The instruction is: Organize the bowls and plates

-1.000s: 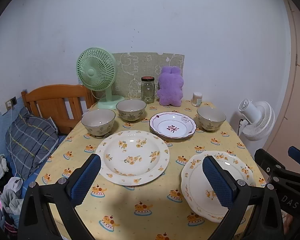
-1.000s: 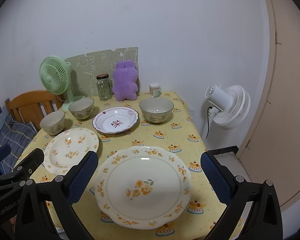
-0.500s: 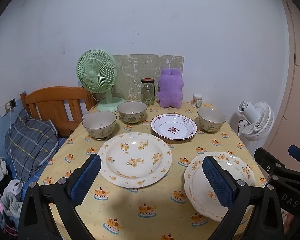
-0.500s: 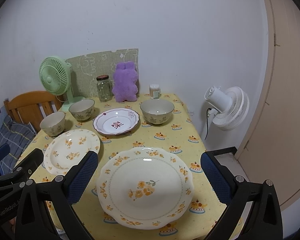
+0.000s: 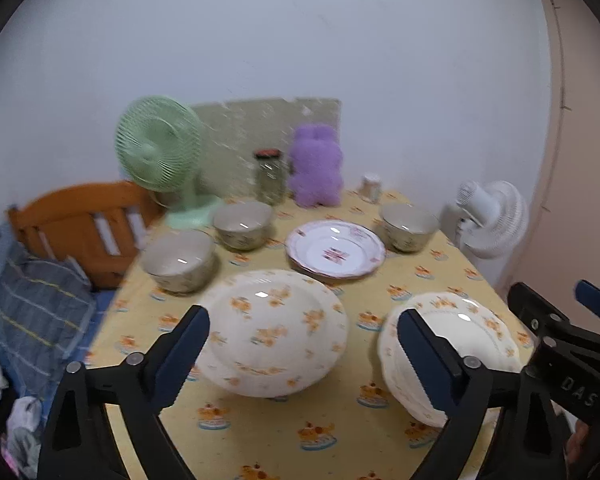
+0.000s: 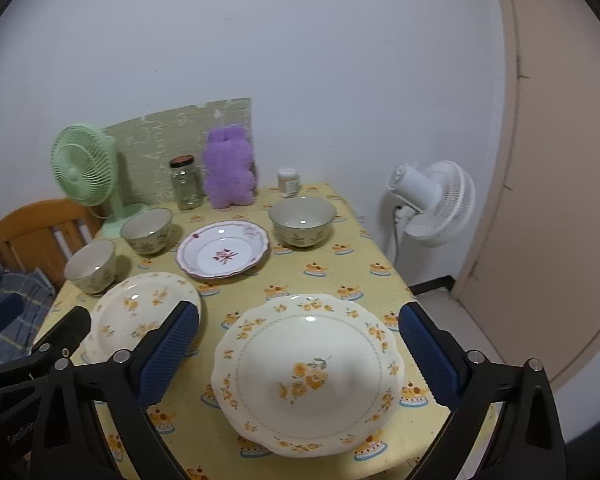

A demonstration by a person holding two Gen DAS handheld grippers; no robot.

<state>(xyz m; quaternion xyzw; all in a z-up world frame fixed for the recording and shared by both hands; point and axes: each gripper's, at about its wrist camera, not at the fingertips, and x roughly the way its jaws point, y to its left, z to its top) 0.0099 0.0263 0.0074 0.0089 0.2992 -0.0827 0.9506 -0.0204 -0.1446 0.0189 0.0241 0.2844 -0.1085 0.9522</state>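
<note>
left gripper (image 5: 302,344): jaws closing, nothing clamped, left plate (image 5: 274,330) lying framed between them on table (image 5: 340,432) | centre: red plate (image 6: 223,249) sitting among three bowls | right gripper (image 6: 298,354): jaws closing, unclamped, framing right plate (image 6: 306,374)

The right gripper (image 6: 300,344), jaws closing with nothing touched, frames a scalloped plate (image 6: 306,374) on the worktop (image 6: 340,272); three bowls (image 6: 303,221) and two more plates stand behind.
</note>
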